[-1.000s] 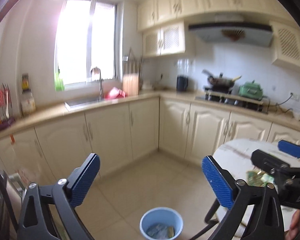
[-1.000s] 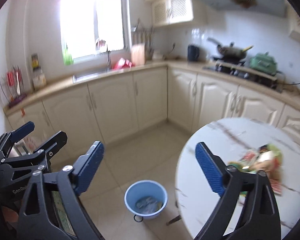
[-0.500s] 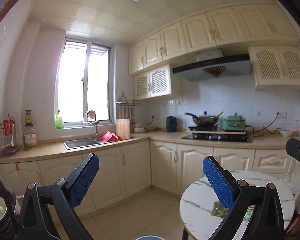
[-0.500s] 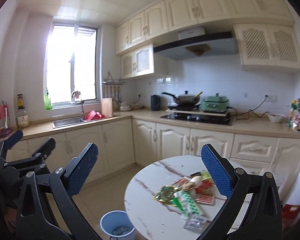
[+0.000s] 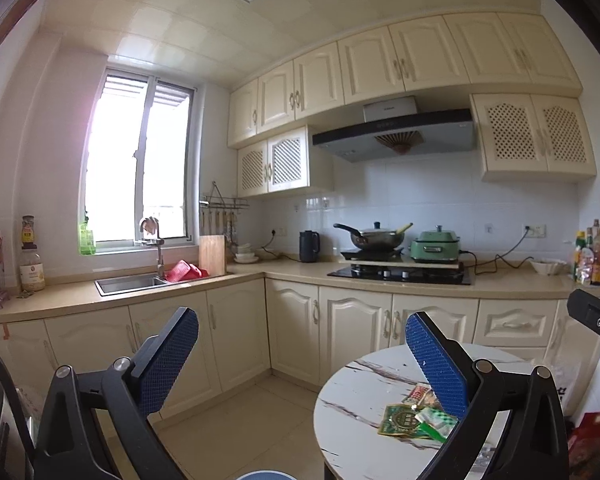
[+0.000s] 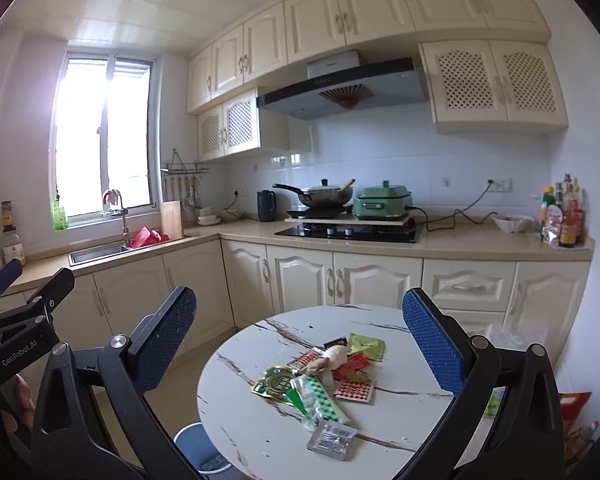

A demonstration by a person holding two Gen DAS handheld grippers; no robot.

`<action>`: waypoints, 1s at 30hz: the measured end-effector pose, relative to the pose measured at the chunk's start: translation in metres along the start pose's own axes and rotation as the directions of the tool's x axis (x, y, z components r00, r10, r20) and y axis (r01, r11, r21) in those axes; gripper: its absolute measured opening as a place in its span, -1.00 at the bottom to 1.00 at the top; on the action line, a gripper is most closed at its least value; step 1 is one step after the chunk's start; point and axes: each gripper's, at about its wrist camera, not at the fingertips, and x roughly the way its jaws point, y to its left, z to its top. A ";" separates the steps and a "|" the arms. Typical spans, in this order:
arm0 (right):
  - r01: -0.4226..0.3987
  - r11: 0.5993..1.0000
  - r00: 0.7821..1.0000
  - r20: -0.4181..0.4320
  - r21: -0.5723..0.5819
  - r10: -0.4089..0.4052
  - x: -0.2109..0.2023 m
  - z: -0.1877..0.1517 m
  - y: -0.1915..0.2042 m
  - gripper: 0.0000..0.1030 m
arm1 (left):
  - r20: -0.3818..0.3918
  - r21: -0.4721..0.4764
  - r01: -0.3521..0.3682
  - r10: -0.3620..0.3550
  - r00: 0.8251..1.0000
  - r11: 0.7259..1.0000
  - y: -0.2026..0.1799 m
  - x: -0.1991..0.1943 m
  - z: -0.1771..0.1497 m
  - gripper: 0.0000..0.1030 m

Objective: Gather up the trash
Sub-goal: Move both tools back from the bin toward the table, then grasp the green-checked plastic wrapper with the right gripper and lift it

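right wrist: trash pile [image 6: 324,376] now centred btwn open jaws.

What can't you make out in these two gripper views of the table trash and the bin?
- Blue bin: right wrist view, mostly hidden by the table edge and right gripper; contents unclear.
- Wrapper pile: left wrist view, part hidden behind a left gripper finger.
- Wrapper print: too small to read.

"GenRobot.AI" — white lettering on the black body of the left tongs [image 6: 2,280] — nothing else legible
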 end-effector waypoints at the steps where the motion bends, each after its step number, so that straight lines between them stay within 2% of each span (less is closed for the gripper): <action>1: 0.003 1.000 1.000 -0.007 0.002 -0.003 0.003 -0.003 -0.005 1.00 | -0.011 0.002 0.008 -0.008 1.000 1.000 -0.001 0.008 0.003 0.99; 5: 0.028 1.000 0.998 -0.063 0.005 -0.028 0.027 -0.018 -0.023 1.00 | -0.082 0.016 0.046 -0.045 0.996 0.999 -0.015 0.061 0.019 0.99; 7: 0.042 0.999 0.994 -0.104 0.006 -0.041 0.044 -0.031 -0.033 1.00 | -0.131 0.023 0.077 -0.073 0.989 0.997 -0.020 0.084 0.013 0.99; 10: 0.054 0.999 0.978 -0.200 0.001 -0.052 0.079 -0.058 -0.046 1.00 | -0.203 0.053 0.089 -0.077 0.976 0.995 -0.029 0.127 0.009 0.99; 13: 0.046 0.999 0.944 -0.325 -0.005 -0.045 0.122 -0.092 -0.056 1.00 | -0.283 0.072 0.109 -0.084 0.955 0.991 -0.036 0.170 0.003 0.99; 16: 0.015 1.000 0.892 -0.452 0.000 -0.014 0.165 -0.131 -0.062 1.00 | -0.369 0.070 0.143 -0.108 0.923 0.987 -0.039 0.211 -0.008 0.99; 20: -0.025 1.000 0.824 -0.566 0.017 0.031 0.212 -0.169 -0.064 0.97 | -0.455 0.063 0.174 -0.127 0.881 0.983 -0.045 0.263 -0.007 0.99; 23: -0.057 0.998 0.784 -0.619 0.002 0.046 0.237 -0.185 -0.060 0.87 | -0.504 0.037 0.201 -0.155 0.849 0.979 -0.049 0.293 -0.004 0.99; 25: -0.075 0.997 0.763 -0.645 -0.016 0.047 0.250 -0.192 -0.058 0.70 | -0.523 0.031 0.217 -0.169 0.835 0.976 -0.048 0.311 -0.004 0.99; 27: -0.089 0.996 0.740 -0.671 -0.027 0.048 0.261 -0.198 -0.056 0.37 | -0.539 0.021 0.231 -0.184 0.822 0.973 -0.046 0.325 -0.004 0.99; 28: -0.105 0.994 0.735 -0.674 -0.013 0.069 0.264 -0.199 -0.057 0.31 | -0.546 0.012 0.243 -0.197 0.814 0.970 -0.045 0.333 -0.004 0.99; 30: -0.137 0.990 0.734 -0.670 0.011 0.109 0.263 -0.199 -0.059 0.08 | -0.561 -0.002 0.261 -0.217 0.799 0.965 -0.046 0.346 -0.005 0.99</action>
